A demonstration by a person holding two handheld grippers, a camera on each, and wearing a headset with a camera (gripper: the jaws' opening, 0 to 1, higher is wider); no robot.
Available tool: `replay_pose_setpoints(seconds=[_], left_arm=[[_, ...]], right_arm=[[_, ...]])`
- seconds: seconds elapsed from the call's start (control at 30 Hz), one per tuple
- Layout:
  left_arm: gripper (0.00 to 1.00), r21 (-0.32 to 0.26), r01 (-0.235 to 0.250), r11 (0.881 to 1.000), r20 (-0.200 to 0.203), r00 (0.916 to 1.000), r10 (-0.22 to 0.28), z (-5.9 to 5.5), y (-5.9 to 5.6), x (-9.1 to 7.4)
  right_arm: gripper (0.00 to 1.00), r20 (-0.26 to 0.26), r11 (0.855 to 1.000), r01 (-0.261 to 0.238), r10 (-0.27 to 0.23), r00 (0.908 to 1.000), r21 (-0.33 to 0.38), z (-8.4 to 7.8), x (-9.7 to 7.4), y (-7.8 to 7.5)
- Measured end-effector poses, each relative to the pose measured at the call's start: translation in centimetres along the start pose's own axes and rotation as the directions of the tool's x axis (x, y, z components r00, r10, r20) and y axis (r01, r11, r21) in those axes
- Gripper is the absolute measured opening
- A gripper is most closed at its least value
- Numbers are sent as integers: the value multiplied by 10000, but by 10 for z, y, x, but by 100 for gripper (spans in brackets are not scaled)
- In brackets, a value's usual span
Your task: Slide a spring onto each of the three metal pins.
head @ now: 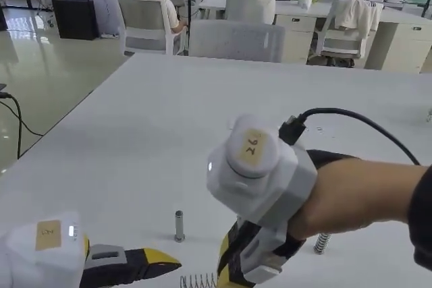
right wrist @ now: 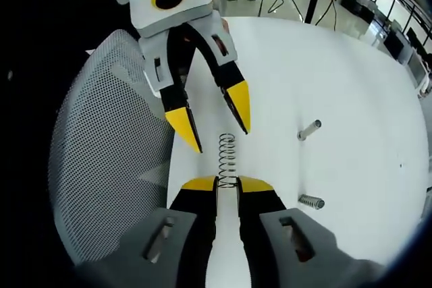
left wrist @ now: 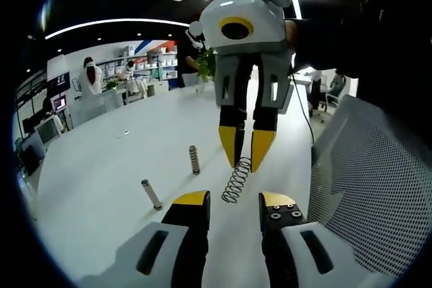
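Jaws of right hand-held gripper (right wrist: 228, 184): narrow, pinched on one end of the loose spring (right wrist: 227, 155).
Jaws of left hand-held gripper (left wrist: 233, 199): wide apart, gripping nothing. We see them pointed at the right hand-held gripper, tip toward tip.
Loose spring: runs lengthwise out of the right tips, and its free end reaches into the gap between the left jaws. We cannot tell whether it touches them or the desk (head: 202, 112).
Bare pin (head: 179, 226): upright on the desk, just beyond the two hand-held grippers, with no coil on it.
Second pin (left wrist: 192, 148): upright on the desk, near the bare pin, with a second spring (left wrist: 195, 163) around its shaft. In the head view we see it partly behind the person's right forearm.
Desk: white top; both hand-held grippers sit low over its near edge.
Mesh chair (left wrist: 364, 180): grey back, just beside the near edge of the desk.
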State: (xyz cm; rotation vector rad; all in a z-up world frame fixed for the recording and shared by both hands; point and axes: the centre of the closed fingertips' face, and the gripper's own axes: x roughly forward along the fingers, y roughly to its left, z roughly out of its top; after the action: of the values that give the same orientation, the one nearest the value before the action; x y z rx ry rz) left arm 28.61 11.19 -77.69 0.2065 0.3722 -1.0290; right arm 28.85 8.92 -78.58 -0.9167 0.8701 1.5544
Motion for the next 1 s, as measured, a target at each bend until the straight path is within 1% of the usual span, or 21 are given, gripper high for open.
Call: replay_pose_setpoints(seconds=[0.13,0.33,0.43,0.6,0.7,0.73,1.0], left_arm=[[20,301,87,9995,-13,10000,-86,0,-1,2],[15,514,219,9984,-63,9997,-216,0,-4,4],[10,596,225,9980,-76,9997,-221,0,-4,5],[10,658,204,9976,-124,9997,-196,-2,-4,5],[10,808,210,9965,-252,9995,-191,-4,-5,5],[9,947,197,9953,-423,9990,-157,-6,-5,5],[8,937,206,9954,-412,9990,-168,-6,-5,6]], right_arm=[[13,-88,9998,-162,161,9998,-105,1,0,4],[13,-180,9994,-296,293,9994,-156,2,0,6],[13,-221,9994,-325,321,9992,-156,3,0,6],[13,-224,9994,-322,319,9992,-161,5,-1,7],[13,-169,9995,-256,252,9995,-201,8,-3,7],[13,-132,9995,-231,228,9997,-226,10,-5,7],[13,96,9989,-80,84,9999,-460,22,-10,9]])
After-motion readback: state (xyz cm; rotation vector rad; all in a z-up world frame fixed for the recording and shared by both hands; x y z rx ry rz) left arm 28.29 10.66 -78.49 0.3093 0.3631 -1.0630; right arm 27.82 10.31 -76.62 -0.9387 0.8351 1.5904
